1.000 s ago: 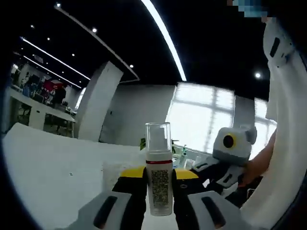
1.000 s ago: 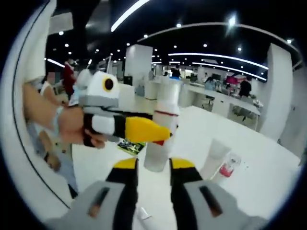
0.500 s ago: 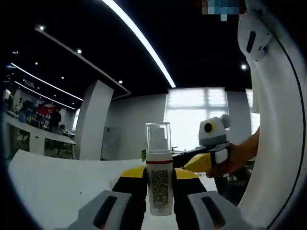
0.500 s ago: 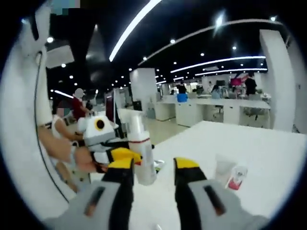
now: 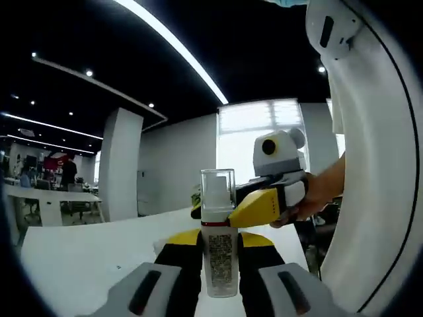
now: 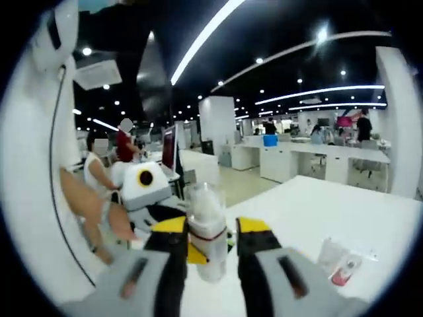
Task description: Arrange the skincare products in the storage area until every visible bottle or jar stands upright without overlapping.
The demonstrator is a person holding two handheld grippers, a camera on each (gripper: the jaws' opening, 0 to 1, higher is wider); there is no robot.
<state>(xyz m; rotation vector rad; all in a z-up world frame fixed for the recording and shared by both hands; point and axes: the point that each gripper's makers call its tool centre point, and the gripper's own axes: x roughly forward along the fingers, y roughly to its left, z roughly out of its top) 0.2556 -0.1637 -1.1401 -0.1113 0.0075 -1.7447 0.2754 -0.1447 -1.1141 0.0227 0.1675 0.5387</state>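
l gripper (image 5: 219,264) clamps pump bottle (image 5: 219,247) upright; r gripper (image 6: 206,247) jaws apart round it.

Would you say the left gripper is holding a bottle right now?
Yes, in the left gripper view the left gripper has its jaws closed on an upright pump bottle with a clear cap.

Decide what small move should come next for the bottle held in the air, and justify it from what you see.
Probably lower the left gripper toward the white table: it is shut on the pump bottle, held upright above the surface, while the right gripper brackets the bottle with its jaws apart, not gripping.
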